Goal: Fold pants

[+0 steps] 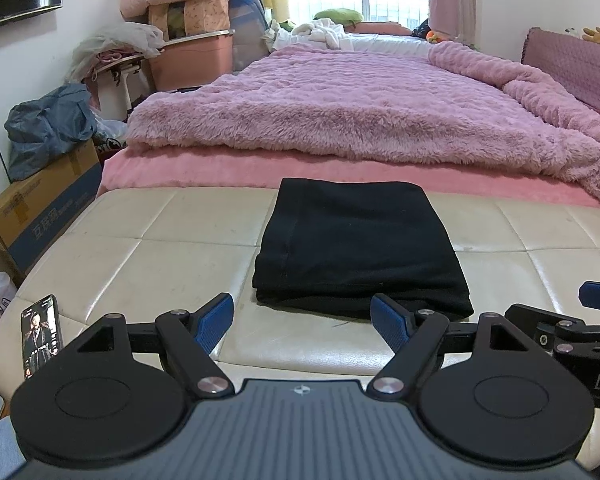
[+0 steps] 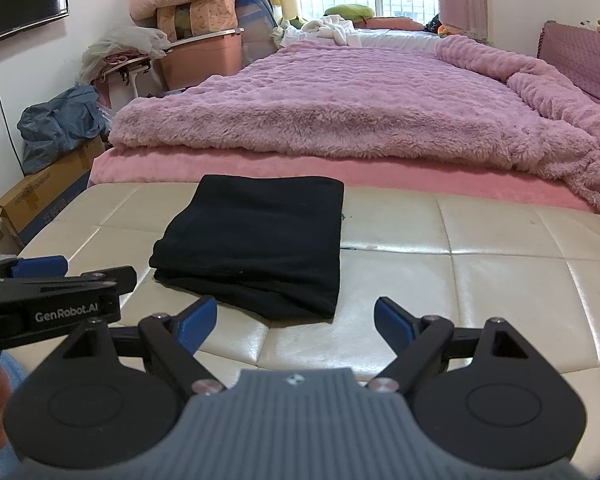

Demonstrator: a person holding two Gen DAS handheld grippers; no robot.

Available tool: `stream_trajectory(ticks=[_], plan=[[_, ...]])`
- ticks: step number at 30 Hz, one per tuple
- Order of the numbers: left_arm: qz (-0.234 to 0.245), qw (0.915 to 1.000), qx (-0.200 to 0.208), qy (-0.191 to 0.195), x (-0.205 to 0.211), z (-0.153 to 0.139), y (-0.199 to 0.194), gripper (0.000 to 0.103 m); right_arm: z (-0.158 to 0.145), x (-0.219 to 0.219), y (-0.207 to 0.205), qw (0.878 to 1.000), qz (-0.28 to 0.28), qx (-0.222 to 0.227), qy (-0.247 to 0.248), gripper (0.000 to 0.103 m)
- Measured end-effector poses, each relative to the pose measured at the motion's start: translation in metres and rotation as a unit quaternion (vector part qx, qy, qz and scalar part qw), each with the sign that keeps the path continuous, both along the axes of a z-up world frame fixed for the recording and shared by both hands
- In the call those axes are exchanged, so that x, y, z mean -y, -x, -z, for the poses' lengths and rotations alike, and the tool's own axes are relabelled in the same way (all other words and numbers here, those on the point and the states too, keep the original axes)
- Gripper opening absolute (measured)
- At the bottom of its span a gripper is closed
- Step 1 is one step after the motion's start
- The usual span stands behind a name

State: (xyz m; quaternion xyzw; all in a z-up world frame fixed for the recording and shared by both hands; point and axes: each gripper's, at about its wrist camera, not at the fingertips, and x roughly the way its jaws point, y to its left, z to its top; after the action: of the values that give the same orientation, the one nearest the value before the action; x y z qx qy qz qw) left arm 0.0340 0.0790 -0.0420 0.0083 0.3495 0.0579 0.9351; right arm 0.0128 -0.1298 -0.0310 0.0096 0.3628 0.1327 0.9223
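Observation:
The black pants (image 1: 356, 248) lie folded into a flat rectangle on a cream leather bench (image 1: 152, 248); they also show in the right wrist view (image 2: 256, 244). My left gripper (image 1: 302, 320) is open and empty, just short of the pants' near edge. My right gripper (image 2: 296, 320) is open and empty, near the pants' near right corner. The right gripper's tip (image 1: 560, 320) shows at the right edge of the left wrist view. The left gripper (image 2: 40, 288) shows at the left of the right wrist view.
A phone (image 1: 42, 336) stands at the bench's left end. A bed with a pink fluffy blanket (image 1: 360, 104) lies beyond the bench. Cardboard boxes (image 1: 32, 216), bags and storage bins (image 1: 192, 56) stand at the left.

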Motion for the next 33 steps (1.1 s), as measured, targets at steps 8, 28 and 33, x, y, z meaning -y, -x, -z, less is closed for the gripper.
stream_trajectory(ticks=[8,28,33], plan=[[-0.002,1.0,0.001,0.0,0.0004,0.0,0.0012,0.091,-0.0015,0.0002,0.0008,1.0,0.0,0.001,0.001,0.082],[-0.002,1.0,0.002,0.0,0.0015,-0.0023,0.0028,0.091,-0.0057,-0.0003,0.0061,1.0,-0.004,0.005,-0.002,0.082],[-0.002,1.0,0.002,-0.001,0.0026,-0.0032,0.0031,0.091,-0.0054,-0.0001,0.006,1.0,-0.004,0.005,-0.002,0.082]])
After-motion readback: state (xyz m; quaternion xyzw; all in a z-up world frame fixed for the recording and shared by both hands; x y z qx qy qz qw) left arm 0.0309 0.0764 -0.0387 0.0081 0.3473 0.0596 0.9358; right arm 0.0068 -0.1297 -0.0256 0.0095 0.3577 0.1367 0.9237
